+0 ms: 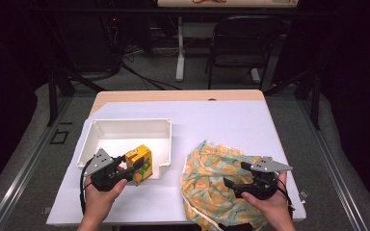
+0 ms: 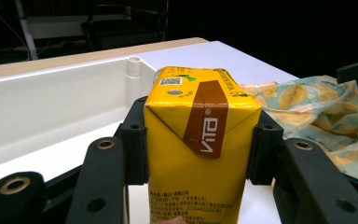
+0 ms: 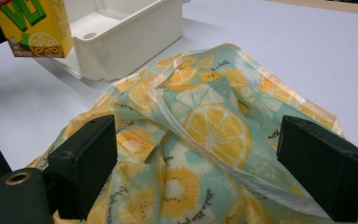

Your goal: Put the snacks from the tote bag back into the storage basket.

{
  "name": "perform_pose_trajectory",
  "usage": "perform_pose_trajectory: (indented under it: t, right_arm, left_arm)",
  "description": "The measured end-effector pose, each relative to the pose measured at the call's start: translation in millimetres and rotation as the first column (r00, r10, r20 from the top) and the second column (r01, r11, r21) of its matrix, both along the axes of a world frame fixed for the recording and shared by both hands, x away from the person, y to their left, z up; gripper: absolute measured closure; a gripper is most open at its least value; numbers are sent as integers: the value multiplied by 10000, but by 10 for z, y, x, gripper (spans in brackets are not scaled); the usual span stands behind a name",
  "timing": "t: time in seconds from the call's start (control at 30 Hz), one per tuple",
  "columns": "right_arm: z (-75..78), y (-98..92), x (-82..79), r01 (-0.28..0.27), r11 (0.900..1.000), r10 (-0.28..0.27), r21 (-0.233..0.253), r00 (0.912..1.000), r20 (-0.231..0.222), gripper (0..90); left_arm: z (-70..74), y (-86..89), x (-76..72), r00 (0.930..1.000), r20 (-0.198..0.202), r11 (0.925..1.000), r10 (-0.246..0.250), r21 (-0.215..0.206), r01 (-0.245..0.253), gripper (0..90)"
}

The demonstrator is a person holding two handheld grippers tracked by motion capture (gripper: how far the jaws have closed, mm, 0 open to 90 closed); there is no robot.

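From the high view, the left gripper (image 1: 134,169) is clamped on a yellow Vita lemon-tea carton (image 1: 139,163), carrying it at the near right corner of the white plastic bin (image 1: 125,126). The carton leans a little, its long axis running roughly up from the jaws. The right gripper (image 1: 235,176) sits over the lemon-print fabric bag (image 1: 212,168), which lies crumpled on the white table (image 1: 231,120) to the right of the bin.

In the left gripper view, the two black pads press the carton's (image 2: 200,154) side faces, with its folded top just ahead of the jaws. The bin's (image 2: 51,98) floor and far wall spread ahead and to the left of the carton; the bag (image 2: 317,112) lies off to the right.

In the right gripper view, the jaws stand wide apart with nothing between them but the bag's (image 3: 205,140) fabric directly below and ahead. The carton (image 3: 32,25) hangs ahead and to the left, beside the bin (image 3: 126,32).

The left gripper alone has the carton; judging by this, the coming move turns on whether it goes left into the bin or right toward the bag.
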State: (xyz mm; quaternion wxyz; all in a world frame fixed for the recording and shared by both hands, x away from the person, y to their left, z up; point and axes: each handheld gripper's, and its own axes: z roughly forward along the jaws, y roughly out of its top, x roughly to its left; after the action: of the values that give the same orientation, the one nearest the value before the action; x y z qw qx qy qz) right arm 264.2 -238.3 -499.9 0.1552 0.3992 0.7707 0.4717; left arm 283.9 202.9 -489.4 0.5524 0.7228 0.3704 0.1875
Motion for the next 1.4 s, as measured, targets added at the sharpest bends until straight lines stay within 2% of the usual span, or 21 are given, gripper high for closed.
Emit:
perform_pose_trajectory:
  t: [0.2, 0.4, 0.6, 0.8, 0.93, 1.03, 1.17, 1.23, 1.4]
  right_arm:
    - [-7, 19, 2, -34, 10000, 34, -5, 10000, -13, 119]
    - [-17, 0, 2, -26, 10000, 26, -24, 10000, -39, 118]
    - [-17, -3, 2, 64, 10000, -64, -28, 10000, -49, 119]
    - [-29, 7, -2, 57, 10000, -58, -20, 10000, -66, 119]
    - [-33, 20, -1, 49, 10000, -49, -40, 10000, -79, 119]
    - [-38, 26, -1, 99, 9999, -100, -20, 9999, -93, 119]
    - [-46, 21, 6, 90, 10000, -91, -13, 9999, -123, 120]
    - [-46, 21, 8, 69, 10000, -70, -26, 9999, -130, 120]
    - [-42, 18, 2, 99, 9999, -100, -49, 9999, -97, 120]
  left_arm:
    - [-74, -46, 142, 9998, -46, 9998, 178, -59, -178, 529]
    - [-142, -97, 269, 9986, -13, 9985, 525, 127, -525, 529]
    - [-203, -147, 391, 9981, -41, 9981, 612, 100, -611, 529]
    - [-266, -177, 434, 9958, 222, 9950, 888, 445, -897, 529]
    - [-292, -181, 482, 9931, 390, 9923, 1106, 516, -1126, 529]
    - [-327, -183, 500, 9935, 412, 9922, 1060, 616, -1085, 528]
    - [-389, -176, 500, 9942, 237, 9917, 1048, 729, -1063, 528]
    - [-402, -169, 492, 9943, 276, 9925, 1030, 627, -1045, 527]
    - [-436, -164, 464, 9955, 494, 9937, 804, 739, -839, 526]
